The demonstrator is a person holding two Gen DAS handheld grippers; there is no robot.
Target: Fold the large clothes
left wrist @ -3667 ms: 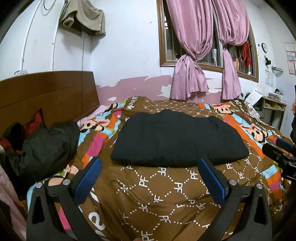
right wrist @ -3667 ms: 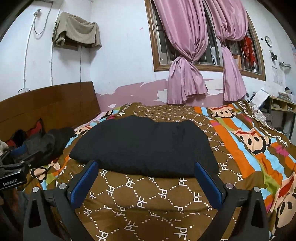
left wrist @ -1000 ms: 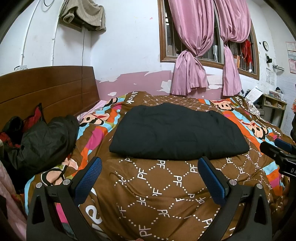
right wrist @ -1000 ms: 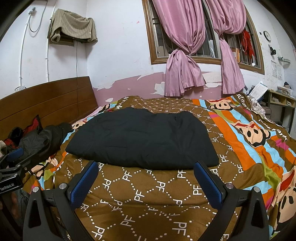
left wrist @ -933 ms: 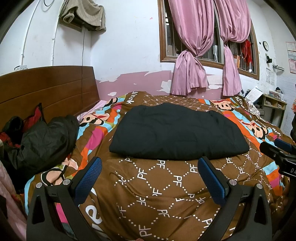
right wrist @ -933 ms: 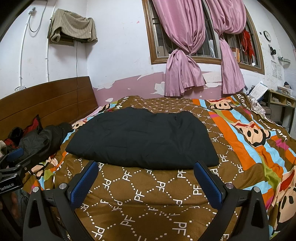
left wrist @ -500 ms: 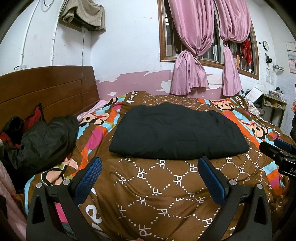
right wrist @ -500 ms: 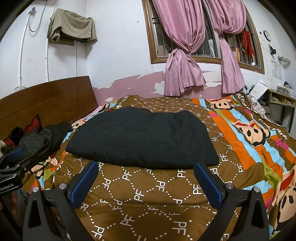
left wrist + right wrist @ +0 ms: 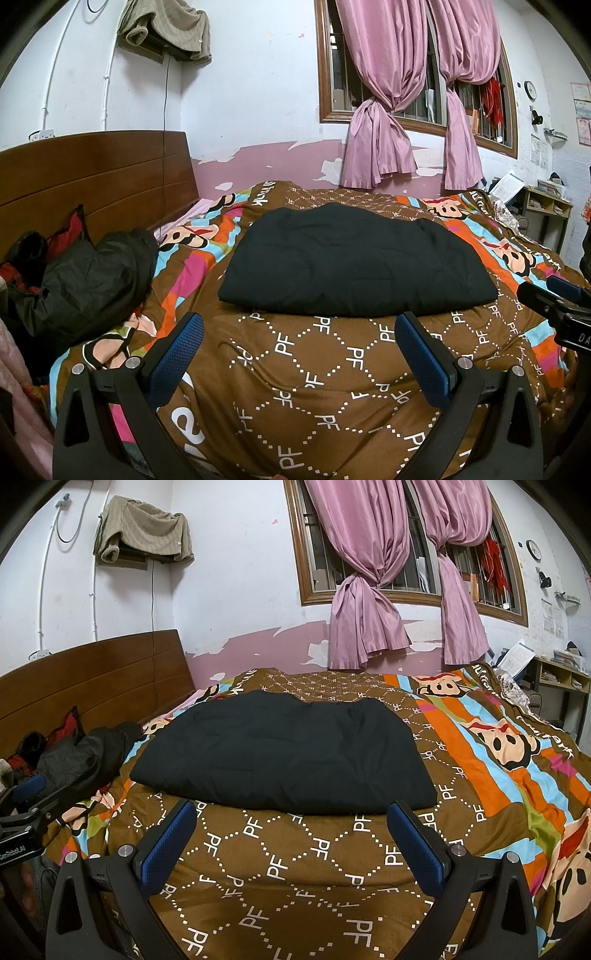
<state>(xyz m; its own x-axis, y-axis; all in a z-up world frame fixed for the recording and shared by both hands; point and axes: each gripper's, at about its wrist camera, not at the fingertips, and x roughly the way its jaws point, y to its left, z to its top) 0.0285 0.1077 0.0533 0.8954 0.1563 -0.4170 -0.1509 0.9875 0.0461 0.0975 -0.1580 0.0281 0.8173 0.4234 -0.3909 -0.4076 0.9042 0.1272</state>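
Garment (image 9: 354, 262) first: it lies as a flat black slab on the bed's quilt (image 9: 321, 369), roughly in the middle, its near edge straight and doubled over, so it looks already folded at least once and set down where both of your arms can reach it evenly. Your left hand-held gripper (image 9: 299, 354) hovers above the quilt just short of that near edge, released, its blue pads (image 9: 177, 354) spread wide with nothing between them; your right hand-held gripper (image 9: 291, 834) sits the same way, jaws apart and empty, a little short of the fold. From the right wrist view the left tool shows at the far left edge, and from the left wrist view the right tool shows at the far right, so you hold them well apart, one toward each end of the garment, which suits a two-corner pickup. Neither touches the cloth. My guess is that you stand either between folds or at the end of the job; if another fold is wanted, each tool should take one near corner and carry it to the far edge. A dark jacket (image 9: 85, 273) is heaped by the headboard (image 9: 96, 177), well clear of the garment, probably parked there so it does not tangle with the piece in hand.
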